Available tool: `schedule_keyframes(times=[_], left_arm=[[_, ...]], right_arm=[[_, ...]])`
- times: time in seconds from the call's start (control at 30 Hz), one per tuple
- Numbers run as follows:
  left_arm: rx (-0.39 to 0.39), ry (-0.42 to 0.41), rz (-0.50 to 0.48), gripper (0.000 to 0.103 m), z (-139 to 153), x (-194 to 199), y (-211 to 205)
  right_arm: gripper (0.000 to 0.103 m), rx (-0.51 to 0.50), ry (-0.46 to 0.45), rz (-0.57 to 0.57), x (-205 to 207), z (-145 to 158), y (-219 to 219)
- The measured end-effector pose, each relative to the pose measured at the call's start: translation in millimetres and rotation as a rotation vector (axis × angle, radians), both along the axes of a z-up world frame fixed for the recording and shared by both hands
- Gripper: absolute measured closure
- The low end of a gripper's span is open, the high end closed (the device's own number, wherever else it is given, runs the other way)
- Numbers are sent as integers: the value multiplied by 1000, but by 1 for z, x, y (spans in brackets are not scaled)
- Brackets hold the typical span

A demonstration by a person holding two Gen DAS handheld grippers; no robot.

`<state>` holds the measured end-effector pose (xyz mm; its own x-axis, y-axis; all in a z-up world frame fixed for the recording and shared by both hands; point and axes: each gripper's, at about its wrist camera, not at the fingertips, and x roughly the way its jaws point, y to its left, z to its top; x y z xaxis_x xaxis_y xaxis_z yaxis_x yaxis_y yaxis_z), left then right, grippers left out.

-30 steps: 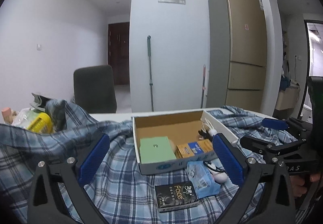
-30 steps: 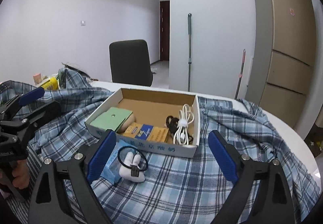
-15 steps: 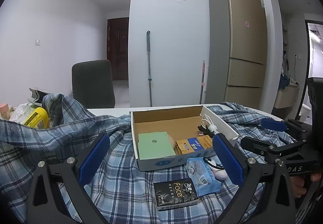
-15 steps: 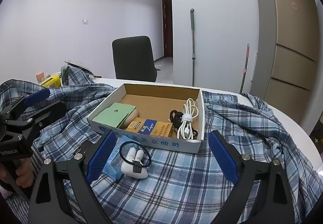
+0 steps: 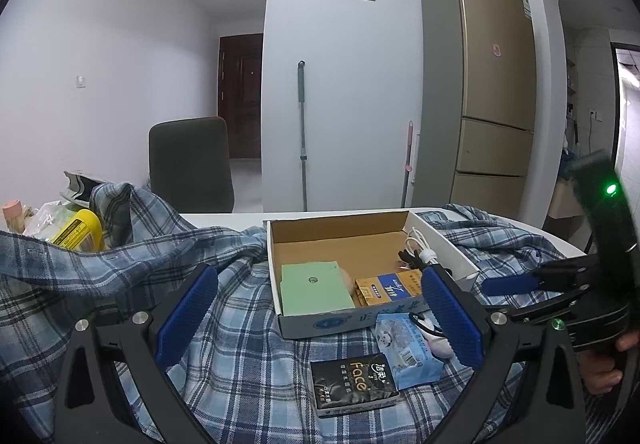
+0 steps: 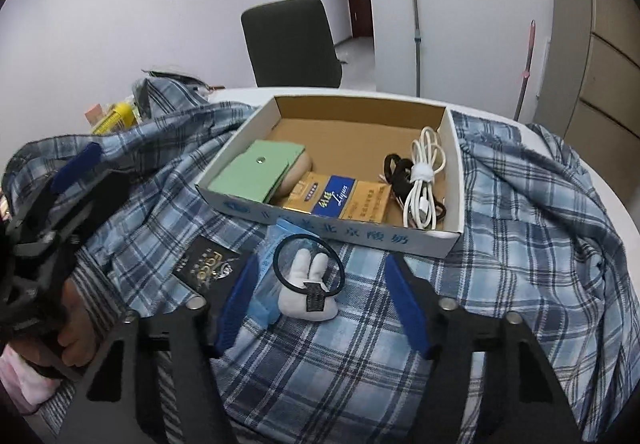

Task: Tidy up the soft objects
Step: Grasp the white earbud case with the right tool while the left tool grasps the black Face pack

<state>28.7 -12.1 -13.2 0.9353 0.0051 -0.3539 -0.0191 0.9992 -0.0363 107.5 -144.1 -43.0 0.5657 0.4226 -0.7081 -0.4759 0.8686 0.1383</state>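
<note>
- Two grippers, and both are empty. The right gripper point(image 6: 320, 300) has its jaws spread wide on each side of the white bunny toy point(image 6: 306, 290), not touching it. The left gripper point(image 5: 316, 318) has its jaws spread wide too, with nothing between them.
- The bunny toy lies just in front of the cardboard box point(image 6: 450, 240), on the plaid shirt point(image 6: 520, 212). A black hair tie point(image 6: 308, 264) lies looped around it.
- Beside the bunny, also in front of the box, lie a blue tissue pack point(image 5: 408, 354) and a black tissue pack point(image 5: 354, 384).
- Inside the box are a green pad point(image 6: 256, 168), a gold and blue pack point(image 6: 336, 198), a white cable point(image 6: 424, 180) and some black hair ties point(image 6: 396, 168).
- I think the job is only starting. The soft things in front of the box are not in it yet, and the shirt is not folded.
</note>
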Motion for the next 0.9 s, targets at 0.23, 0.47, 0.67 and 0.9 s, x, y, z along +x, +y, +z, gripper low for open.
schedule_keyframes(times=[0.23, 0.47, 0.67, 0.9], left_arm=[[1, 2, 2, 0, 0, 0, 0], [-4, 23, 7, 0, -3, 4, 2], [-3, 27, 8, 0, -4, 5, 2], [-2, 24, 9, 0, -4, 5, 2]], right_arm=[[54, -23, 57, 27, 9, -26, 9], [67, -38, 102, 82, 9, -36, 18], [73, -55, 109, 88, 10, -39, 20], [82, -57, -45, 21, -6, -10, 4]])
